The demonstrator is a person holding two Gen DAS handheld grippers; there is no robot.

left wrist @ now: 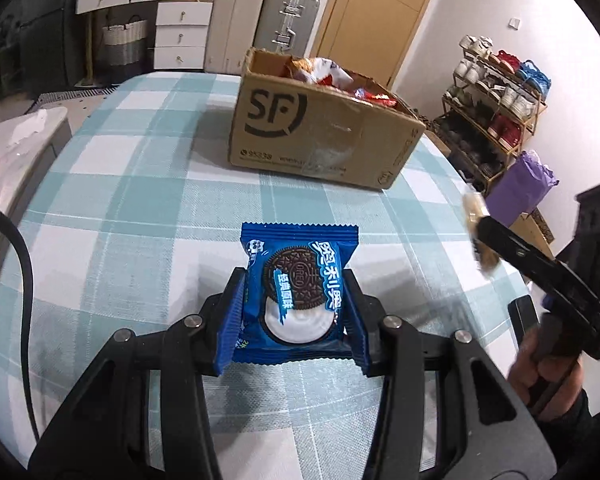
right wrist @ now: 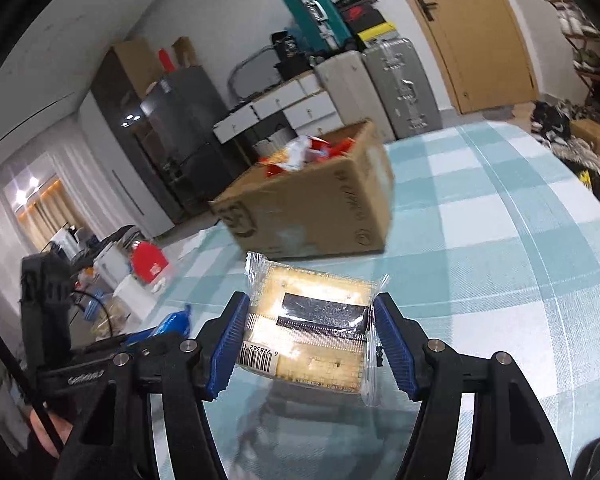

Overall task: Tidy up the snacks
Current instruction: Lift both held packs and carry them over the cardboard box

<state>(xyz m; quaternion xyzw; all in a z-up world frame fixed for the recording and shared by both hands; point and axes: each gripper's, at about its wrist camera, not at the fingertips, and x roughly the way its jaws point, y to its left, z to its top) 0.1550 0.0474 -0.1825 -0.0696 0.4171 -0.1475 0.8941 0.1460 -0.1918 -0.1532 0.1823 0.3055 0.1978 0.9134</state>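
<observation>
My left gripper [left wrist: 296,312] is shut on a blue Oreo packet [left wrist: 296,292], held above the checked tablecloth [left wrist: 140,184]. Ahead of it stands an open cardboard box [left wrist: 320,136] marked SF, with several snack packets inside. My right gripper [right wrist: 310,332] is shut on a clear-wrapped cracker pack [right wrist: 312,320], with the same cardboard box [right wrist: 312,208] beyond it. In the left wrist view the right gripper [left wrist: 480,240] comes in from the right edge, blurred, with the cracker pack [left wrist: 476,216] at its tip. The blue Oreo packet [right wrist: 176,320] shows at the lower left of the right wrist view.
The table's right edge drops off to a shoe rack [left wrist: 496,100] and a purple bag [left wrist: 520,184]. Suitcases [left wrist: 260,16] and white drawers [left wrist: 180,32] stand behind the table. A black cable [left wrist: 24,264] hangs at the left. A red object [right wrist: 150,264] sits off the table's left side.
</observation>
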